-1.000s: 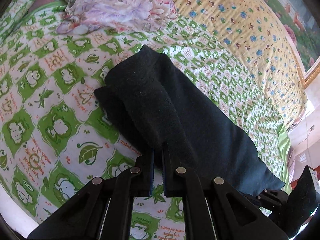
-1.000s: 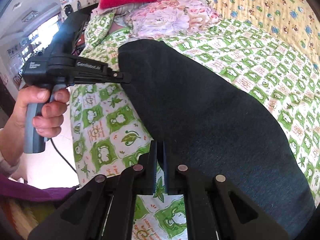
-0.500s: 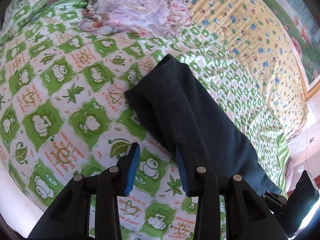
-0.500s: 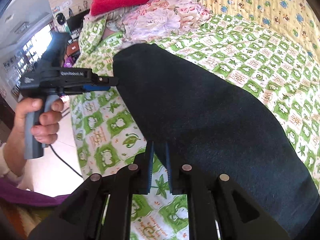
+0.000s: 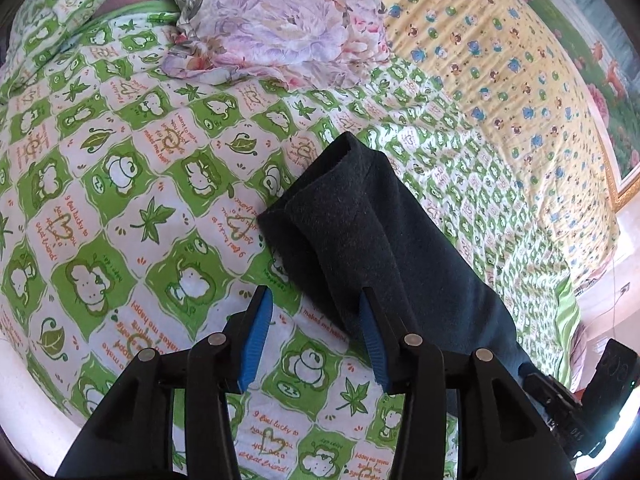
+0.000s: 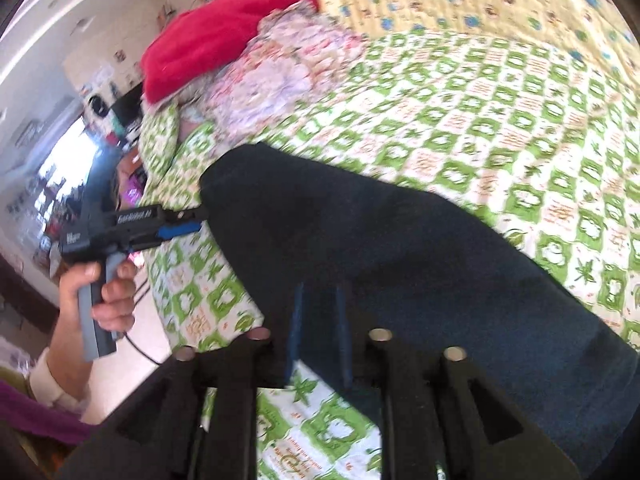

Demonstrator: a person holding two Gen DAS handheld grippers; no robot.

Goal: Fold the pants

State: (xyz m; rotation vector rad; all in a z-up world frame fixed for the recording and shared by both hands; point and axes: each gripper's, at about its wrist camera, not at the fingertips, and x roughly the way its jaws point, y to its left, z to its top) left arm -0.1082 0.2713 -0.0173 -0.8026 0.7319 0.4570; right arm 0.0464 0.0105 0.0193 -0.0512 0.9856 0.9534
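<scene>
Dark folded pants [image 5: 384,240] lie as a long strip on the green-and-white patterned bed sheet [image 5: 120,184]. My left gripper [image 5: 316,296] hovers at their near end with its jaws opening; the blue pads press on nothing, and the right finger overlaps the cloth edge. The right wrist view is blurred. In it my right gripper [image 6: 319,300] is over the pants [image 6: 400,260], jaws opening, with dark cloth showing in the gap and no grip on it. The left gripper [image 6: 192,220] shows there too, at the pants' far corner, held by a hand [image 6: 108,296].
A floral cloth heap [image 5: 272,28] and a red cloth [image 6: 224,28] lie at the head of the bed. A yellow printed sheet [image 5: 500,60] covers the far side. The bed edge drops to a pale floor [image 6: 132,360], where a cable trails.
Both grippers went from shut on the pants' edge to open and let the cloth go. The left one drew back from the folded end. The right wrist view rolled and rose a little.
</scene>
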